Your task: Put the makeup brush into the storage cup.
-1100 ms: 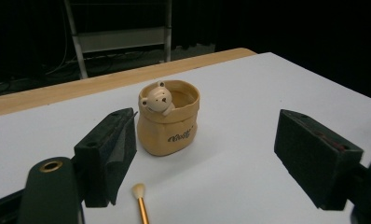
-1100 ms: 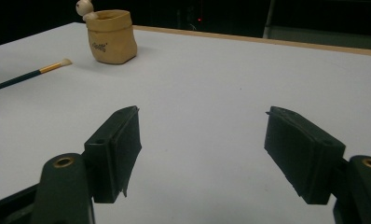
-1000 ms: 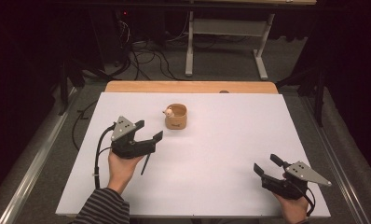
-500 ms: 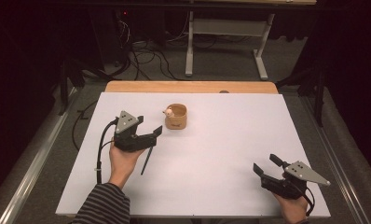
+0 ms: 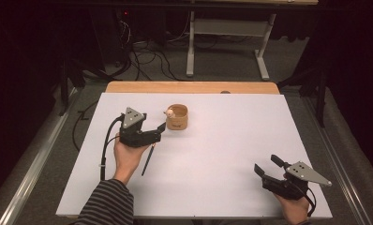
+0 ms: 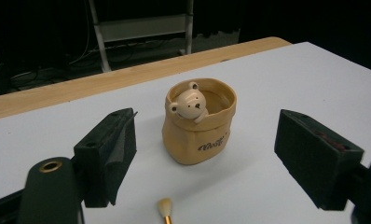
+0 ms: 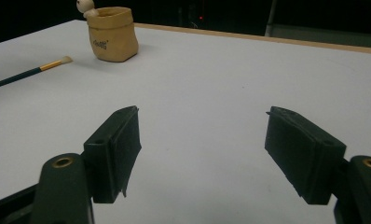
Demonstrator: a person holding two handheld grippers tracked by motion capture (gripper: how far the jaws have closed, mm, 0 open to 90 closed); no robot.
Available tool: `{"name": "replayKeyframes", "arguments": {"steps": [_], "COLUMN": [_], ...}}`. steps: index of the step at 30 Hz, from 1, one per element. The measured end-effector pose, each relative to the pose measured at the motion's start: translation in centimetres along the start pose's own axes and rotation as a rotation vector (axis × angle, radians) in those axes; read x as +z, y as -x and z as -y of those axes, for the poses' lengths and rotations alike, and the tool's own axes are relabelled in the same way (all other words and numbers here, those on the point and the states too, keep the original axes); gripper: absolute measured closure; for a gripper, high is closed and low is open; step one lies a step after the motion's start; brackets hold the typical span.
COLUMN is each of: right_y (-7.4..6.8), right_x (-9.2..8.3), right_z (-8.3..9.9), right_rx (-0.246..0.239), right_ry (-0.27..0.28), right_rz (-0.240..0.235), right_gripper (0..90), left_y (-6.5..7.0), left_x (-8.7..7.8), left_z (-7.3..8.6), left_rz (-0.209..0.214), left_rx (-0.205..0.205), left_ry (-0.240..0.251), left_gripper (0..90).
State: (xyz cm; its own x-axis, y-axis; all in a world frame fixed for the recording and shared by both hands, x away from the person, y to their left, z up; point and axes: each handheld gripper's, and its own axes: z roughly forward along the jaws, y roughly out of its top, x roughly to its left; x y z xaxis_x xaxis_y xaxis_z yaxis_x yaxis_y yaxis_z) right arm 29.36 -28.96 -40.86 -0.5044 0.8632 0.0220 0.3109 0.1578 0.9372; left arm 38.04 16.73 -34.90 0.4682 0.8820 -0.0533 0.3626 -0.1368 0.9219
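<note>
I had the left gripper spread wide, the bear pot standing just ahead between its jaws, the brush lying beneath it; my right gripper gaped wide, well apart.

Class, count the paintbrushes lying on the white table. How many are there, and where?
1. The paintbrush lies flat under the left gripper, bristles toward the tan bear pot. More could be hidden inside the pot.
</note>
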Motion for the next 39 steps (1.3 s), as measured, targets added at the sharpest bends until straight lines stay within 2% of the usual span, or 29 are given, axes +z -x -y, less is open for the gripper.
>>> {"name": "replayKeyframes", "arguments": {"steps": [9,17,21,29,33,39], "right_y": [0.06,0.03,0.17,0.15,0.14,0.17], "right_x": [0.03,0.01,-0.09,-0.09,-0.13,-0.16], "right_z": [0.01,0.01,-0.03,-0.03,-0.07,-0.08], "right_rx": [0.006,0.007,0.019,0.022,0.031,0.035], "right_ry": [-0.005,-0.006,0.009,0.009,0.013,0.018], "right_rz": [0.000,-0.001,-0.016,-0.017,-0.023,-0.024], "right_gripper": [28.2,28.2,27.9,27.8,27.7,27.6], "left_y": [-0.02,-0.01,-0.04,-0.17,-0.43,-0.47], "left_x": [0.52,0.58,0.73,0.81,0.99,1.10], "left_z": [0.10,0.11,0.05,0.05,0.07,0.08], "left_rz": [-0.027,-0.020,-0.026,-0.027,-0.018,-0.013], "left_rx": [0.013,0.011,0.006,0.002,-0.009,-0.007], "left_ry": [-0.022,-0.030,-0.051,-0.072,-0.125,-0.148], "left_gripper": [21.6,21.9,22.1,21.8,22.2,22.6]}}
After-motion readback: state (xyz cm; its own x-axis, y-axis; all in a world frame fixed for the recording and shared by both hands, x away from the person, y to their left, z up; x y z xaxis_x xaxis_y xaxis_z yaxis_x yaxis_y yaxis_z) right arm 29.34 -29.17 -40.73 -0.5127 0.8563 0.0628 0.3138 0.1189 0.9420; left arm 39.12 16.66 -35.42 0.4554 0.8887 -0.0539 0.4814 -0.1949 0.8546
